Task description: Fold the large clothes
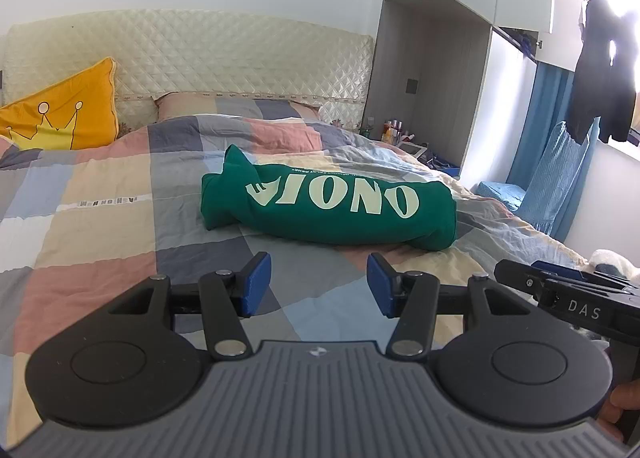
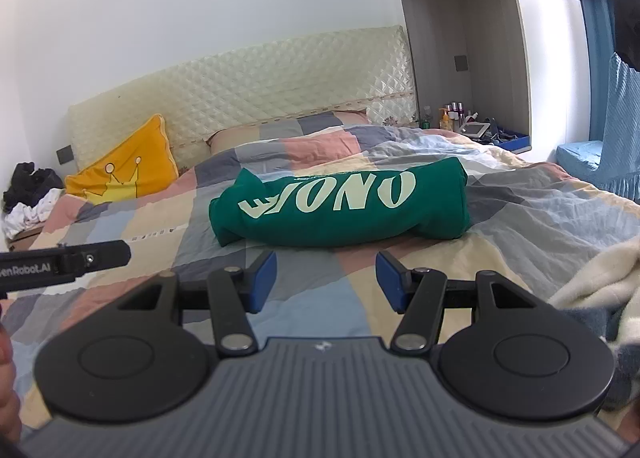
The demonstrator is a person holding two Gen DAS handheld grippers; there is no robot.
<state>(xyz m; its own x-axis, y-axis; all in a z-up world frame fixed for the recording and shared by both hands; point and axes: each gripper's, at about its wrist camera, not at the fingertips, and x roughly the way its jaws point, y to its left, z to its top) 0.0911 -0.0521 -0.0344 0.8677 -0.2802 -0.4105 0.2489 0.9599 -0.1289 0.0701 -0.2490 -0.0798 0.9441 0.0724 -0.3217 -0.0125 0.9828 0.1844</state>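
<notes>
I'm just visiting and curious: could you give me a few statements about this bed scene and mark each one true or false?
1. The green garment lies folded on the bed. True.
2. The left gripper is clamped on the garment. False: its jaws stand open, empty, short of it.
3. A yellow pillow leans by the headboard. True.
4. The right gripper holds a white cloth. False: it is open and empty; the white cloth lies beside it.
5. The garment's lettering is red. False: it is pale cream.
</notes>
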